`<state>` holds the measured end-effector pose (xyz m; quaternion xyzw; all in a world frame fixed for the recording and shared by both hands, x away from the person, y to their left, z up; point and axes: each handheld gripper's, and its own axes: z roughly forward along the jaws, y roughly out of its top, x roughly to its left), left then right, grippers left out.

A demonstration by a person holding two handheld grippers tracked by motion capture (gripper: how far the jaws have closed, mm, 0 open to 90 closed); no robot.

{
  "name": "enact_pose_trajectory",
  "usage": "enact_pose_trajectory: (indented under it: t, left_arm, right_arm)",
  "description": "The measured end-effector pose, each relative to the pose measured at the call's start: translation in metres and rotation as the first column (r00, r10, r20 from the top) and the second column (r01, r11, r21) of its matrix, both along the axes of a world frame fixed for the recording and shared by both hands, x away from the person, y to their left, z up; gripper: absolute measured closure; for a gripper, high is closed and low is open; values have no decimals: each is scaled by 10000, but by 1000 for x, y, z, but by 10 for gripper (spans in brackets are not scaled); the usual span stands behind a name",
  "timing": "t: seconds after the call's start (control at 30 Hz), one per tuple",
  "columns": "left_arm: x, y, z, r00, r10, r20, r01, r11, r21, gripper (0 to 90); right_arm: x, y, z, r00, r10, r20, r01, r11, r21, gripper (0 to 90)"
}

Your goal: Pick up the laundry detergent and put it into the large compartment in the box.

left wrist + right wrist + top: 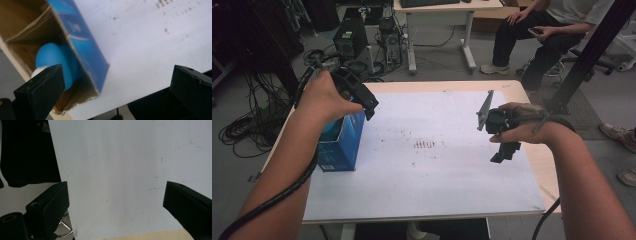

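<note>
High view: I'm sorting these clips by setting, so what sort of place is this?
Probably a lab or office workroom: computer towers with tangled cables sit on the floor, a desk stands behind, and the table carries a white sheet.

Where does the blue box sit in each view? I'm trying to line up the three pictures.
High view: the blue box stands open at the table's left edge, under the left gripper.
Left gripper view: upper left, its blue wall running diagonally, a blue ball inside.
Right gripper view: not in it.
Shared landmark: the white sheet.
</note>
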<state>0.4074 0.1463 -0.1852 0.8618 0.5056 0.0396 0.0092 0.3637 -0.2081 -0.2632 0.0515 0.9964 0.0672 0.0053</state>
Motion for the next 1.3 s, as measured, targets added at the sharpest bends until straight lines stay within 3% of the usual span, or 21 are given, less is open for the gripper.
enact_pose_trajectory:
  t: [0.1, 0.23, 0.3, 0.37, 0.47, 0.53, 0.57, 0.6, 0.63, 0.73, 0.77, 0.8, 0.87, 0.97, 1.0, 1.03, 1.07, 1.1, 1.2, 1.23, 1.3]
  left_arm:
    - [0, -12, 2, 9967, -807, -72, 805, 9966, -175, 2]
    - [-1, -20, 3, 9906, -1368, 40, 1369, 9901, -322, 2]
    - [-1, -27, 5, 9827, -1854, 2, 1851, 9808, -614, 2]
    - [-2, -28, 6, 9802, -1981, 20, 1978, 9781, -648, 2]
    - [-1, -34, 8, 9677, -2520, 12, 2514, 9648, -772, 2]
    - [-1, -38, 9, 9573, -2890, 37, 2883, 9539, -833, 2]
    - [-2, -42, 10, 9419, -3360, 44, 3347, 9371, -994, 2]
    - [-2, -42, 10, 9419, -3360, 44, 3347, 9371, -994, 2]
    - [-2, -43, 10, 9364, -3510, 32, 3494, 9311, -1052, 2]
    - [-3, -50, 10, 9093, -4162, -13, 4136, 9038, -1102, 2]
    - [-4, -55, 9, 8828, -4696, -84, 4663, 8785, -1036, 2]
    - [-4, -55, 9, 8828, -4696, -84, 4663, 8785, -1036, 2]
    - [-6, -60, 7, 8606, -5089, -194, 5049, 8575, -984, 2]
    - [-8, -66, 6, 8356, -5488, -231, 5457, 8343, -781, 2]
    - [-8, -68, 5, 8311, -5557, -220, 5525, 8295, -813, 2]
    - [-10, -69, 6, 8195, -5726, -226, 5693, 8181, -813, 2]
    - [-10, -70, 6, 8163, -5772, -229, 5739, 8149, -810, 2]
    - [-11, -72, 6, 8074, -5892, -294, 5858, 8066, -789, 2]
    - [-12, -74, 6, 8082, -5883, -277, 5847, 8071, -814, 2]
    - [-13, -74, 6, 8012, -5977, -284, 5945, 8005, -759, 2]
    - [-14, -75, 6, 7984, -6012, -334, 5972, 7977, -841, 2]
  right_arm:
    - [-1, -1, 1, 10000, -56, -57, 55, 9999, -105, 64]
    - [-1, -2, 0, 10000, -52, -29, 52, 10000, -44, 64]
    - [-1, -3, 2, 9999, -112, -32, 111, 9999, -115, 64]
    - [0, -3, 2, 10000, -28, 3, 28, 9999, -116, 64]
    - [0, -3, 4, 10000, -87, -31, 87, 9999, -132, 64]
    - [0, -2, 4, 9999, -117, -64, 116, 9998, -141, 64]
    - [0, -2, 4, 10000, -45, -51, 45, 9999, -125, 63]
    - [0, -2, 4, 10000, -45, -51, 45, 9999, -125, 63]
    - [0, -1, 4, 10000, -31, -50, 30, 9999, -137, 64]
    - [0, 0, 4, 10000, -19, -59, 18, 9999, -102, 64]
    - [0, 0, 4, 9999, -58, -121, 55, 9998, -211, 63]
    - [0, 0, 4, 9999, -58, -121, 55, 9998, -211, 63]
    - [1, 0, 5, 10000, 43, -54, -44, 9998, -182, 64]
    - [1, 0, 6, 9999, -30, -106, 28, 9998, -194, 64]
    - [1, 0, 6, 9999, -50, -112, 48, 9998, -210, 63]
    - [1, 0, 6, 10000, 7, -92, -8, 9998, -174, 64]
    - [1, -1, 7, 9999, -43, -107, 41, 9997, -229, 64]
    - [2, -1, 8, 9999, -28, -105, 25, 9998, -216, 64]
    - [3, -3, 8, 10000, 8, -85, -10, 9998, -182, 63]
    - [2, -4, 9, 9999, -76, -106, 73, 9997, -253, 63]
    - [3, -6, 9, 10000, -26, -69, 24, 9998, -215, 64]
